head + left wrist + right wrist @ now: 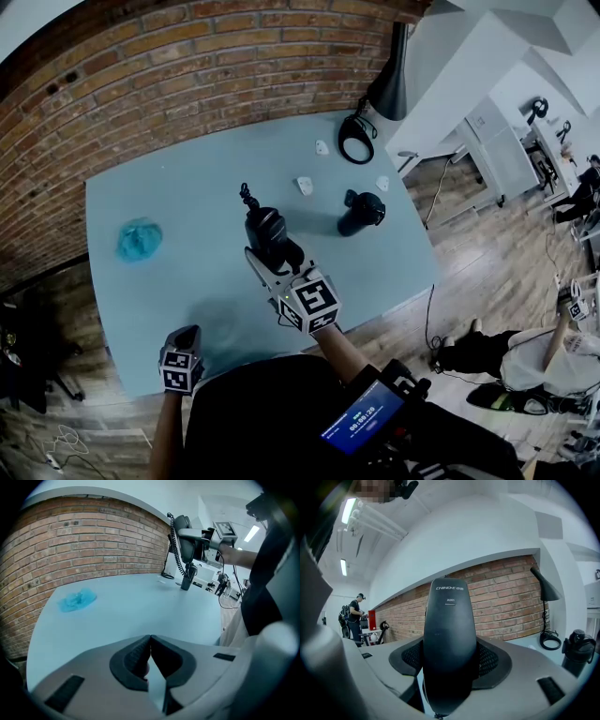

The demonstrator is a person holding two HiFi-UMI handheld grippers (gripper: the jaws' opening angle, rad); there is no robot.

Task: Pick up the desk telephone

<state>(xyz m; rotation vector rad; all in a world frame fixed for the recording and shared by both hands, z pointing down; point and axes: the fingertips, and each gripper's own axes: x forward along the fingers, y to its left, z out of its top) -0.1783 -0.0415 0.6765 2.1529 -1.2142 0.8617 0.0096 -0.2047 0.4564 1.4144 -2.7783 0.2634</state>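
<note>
The desk telephone's black handset (pixel 266 232) is held in the air above the pale blue table (pixel 187 187), and my right gripper (pixel 274 253) is shut on it. In the right gripper view the handset (pixel 449 639) stands upright between the two pads (pixel 490 660) and hides the gap. From the left gripper view the handset (pixel 185 541) shows high up, with its coiled cord (pixel 176 550) hanging below. My left gripper (pixel 188 334) sits low at the table's front edge. Its jaws meet at the tips (pixel 150 638) with nothing in them. No telephone base is in sight.
A crumpled blue piece (pixel 139 238) lies at the table's left. A black jug (pixel 361 212) stands at the right, with a black desk lamp (pixel 386 82) and its ring base (pixel 356 139) behind it. Small white bits (pixel 304 185) lie mid-table. A brick wall (pixel 187 66) borders the far side.
</note>
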